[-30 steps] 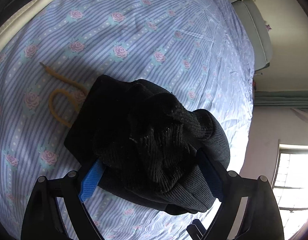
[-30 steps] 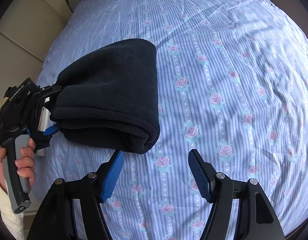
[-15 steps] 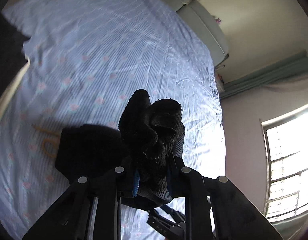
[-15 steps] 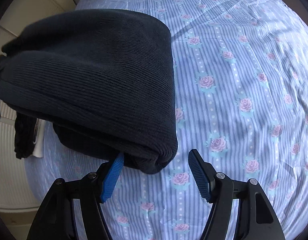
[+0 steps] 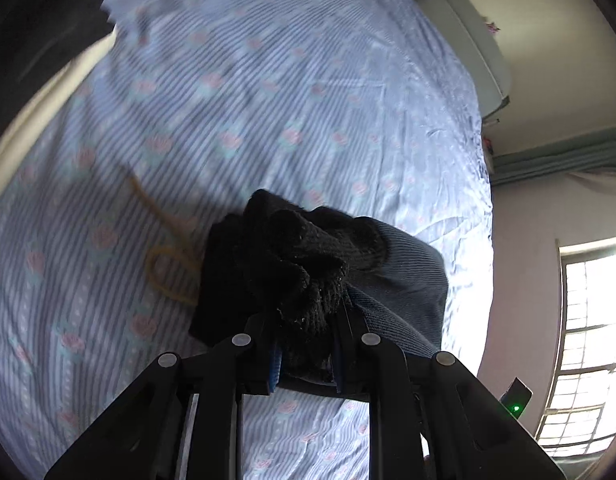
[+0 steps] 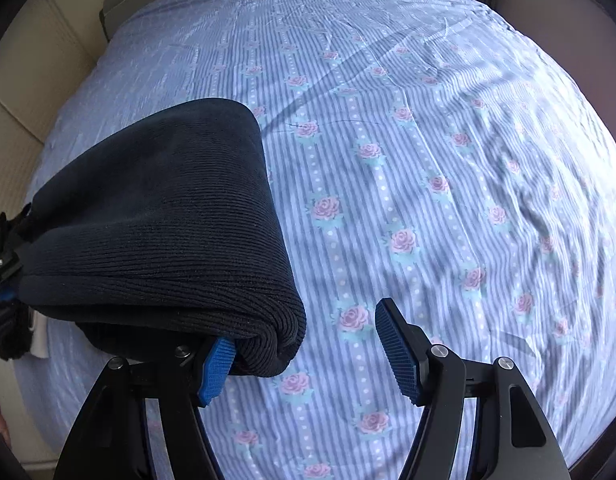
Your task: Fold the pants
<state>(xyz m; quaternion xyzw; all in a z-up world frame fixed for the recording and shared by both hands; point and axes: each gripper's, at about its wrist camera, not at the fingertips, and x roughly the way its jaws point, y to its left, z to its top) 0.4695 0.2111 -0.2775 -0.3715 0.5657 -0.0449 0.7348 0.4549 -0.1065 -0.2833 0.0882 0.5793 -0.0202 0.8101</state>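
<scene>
The black ribbed pants (image 6: 160,232) are a folded bundle held up over the bed. My left gripper (image 5: 306,354) is shut on a bunched end of the pants (image 5: 304,276); the rest hangs beyond its fingers. It also shows at the left edge of the right wrist view (image 6: 4,280). My right gripper (image 6: 304,354) is open, and the folded edge of the bundle rests over its left fingertip (image 6: 216,372). Its right fingertip (image 6: 400,356) is bare.
The bed sheet (image 6: 428,160) is blue striped with pink roses. A yellow cord (image 5: 164,256) lies looped on the sheet (image 5: 268,100) left of the pants. A window (image 5: 588,340) is at the right, and a headboard (image 6: 24,112) at the left.
My left gripper closed on the bunched end and lifted the bundle. In the right wrist view the bundle rose close, then dropped a little onto my left fingertip.
</scene>
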